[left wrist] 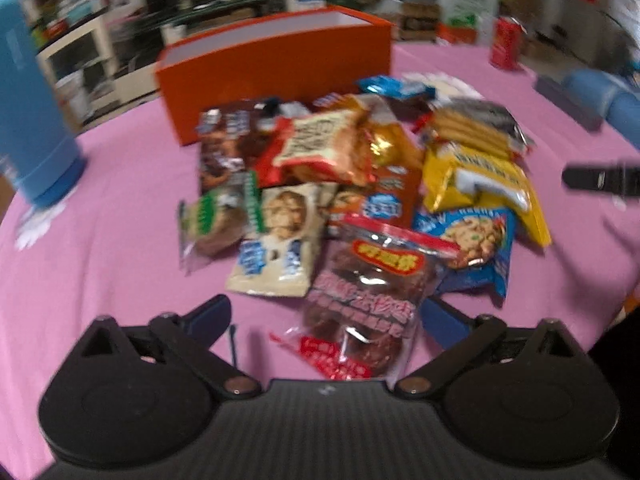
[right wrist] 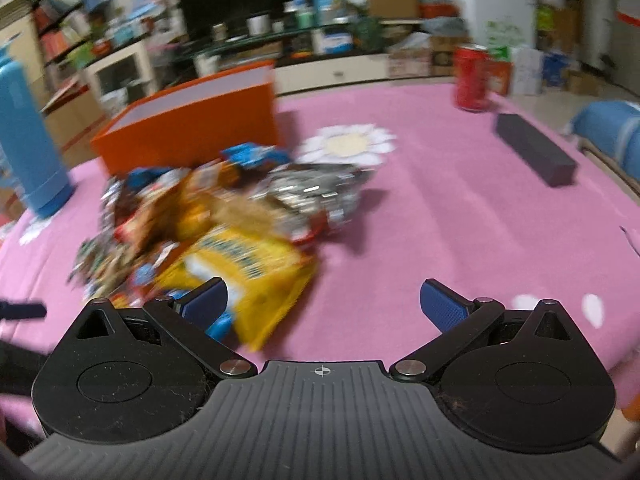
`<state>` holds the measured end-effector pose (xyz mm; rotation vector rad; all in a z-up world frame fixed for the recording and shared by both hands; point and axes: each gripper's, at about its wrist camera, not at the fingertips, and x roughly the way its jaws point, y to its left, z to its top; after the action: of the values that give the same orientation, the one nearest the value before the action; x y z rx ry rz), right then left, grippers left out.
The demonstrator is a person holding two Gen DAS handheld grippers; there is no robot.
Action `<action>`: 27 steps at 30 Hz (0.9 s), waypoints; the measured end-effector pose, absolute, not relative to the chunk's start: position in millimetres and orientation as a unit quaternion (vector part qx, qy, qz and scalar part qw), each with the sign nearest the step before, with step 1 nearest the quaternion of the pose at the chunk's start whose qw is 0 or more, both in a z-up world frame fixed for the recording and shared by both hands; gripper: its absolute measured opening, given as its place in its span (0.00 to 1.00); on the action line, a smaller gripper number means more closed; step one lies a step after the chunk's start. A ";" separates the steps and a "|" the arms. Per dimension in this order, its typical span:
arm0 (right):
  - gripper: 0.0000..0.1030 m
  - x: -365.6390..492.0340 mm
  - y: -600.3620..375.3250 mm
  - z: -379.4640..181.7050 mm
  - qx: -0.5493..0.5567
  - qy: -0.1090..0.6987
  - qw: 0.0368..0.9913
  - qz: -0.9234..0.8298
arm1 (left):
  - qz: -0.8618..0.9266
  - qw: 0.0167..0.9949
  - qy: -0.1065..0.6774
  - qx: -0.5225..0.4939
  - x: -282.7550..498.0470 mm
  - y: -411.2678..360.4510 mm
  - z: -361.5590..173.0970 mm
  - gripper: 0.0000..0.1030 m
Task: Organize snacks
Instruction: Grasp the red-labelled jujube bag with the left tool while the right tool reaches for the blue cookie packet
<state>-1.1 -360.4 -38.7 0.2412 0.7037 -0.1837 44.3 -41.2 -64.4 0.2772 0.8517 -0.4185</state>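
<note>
Spreading wide, the left claw hovers released, its blue fingers either side of a clear packet of dark round pastries at the near edge of the snack pile on the pink-clothed desk. Behind the pile stands an open orange box; its white inner wall shows, but whether anything lies inside cannot be told. The right claw is likewise released, holding nothing, with a yellow snack bag just beyond its left finger. A red can stands toward the far edge, and a blue bottle at the left edge.
</note>
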 end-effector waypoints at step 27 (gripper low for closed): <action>0.86 27.0 -272.6 -47.1 0.011 0.354 0.928 0.113 | -0.192 0.877 0.439 0.038 69.4 26.8 -76.3 0.56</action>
<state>27.0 -272.6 -47.1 0.0226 0.7250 0.2322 69.4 26.8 -76.3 0.0791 0.9152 -0.3996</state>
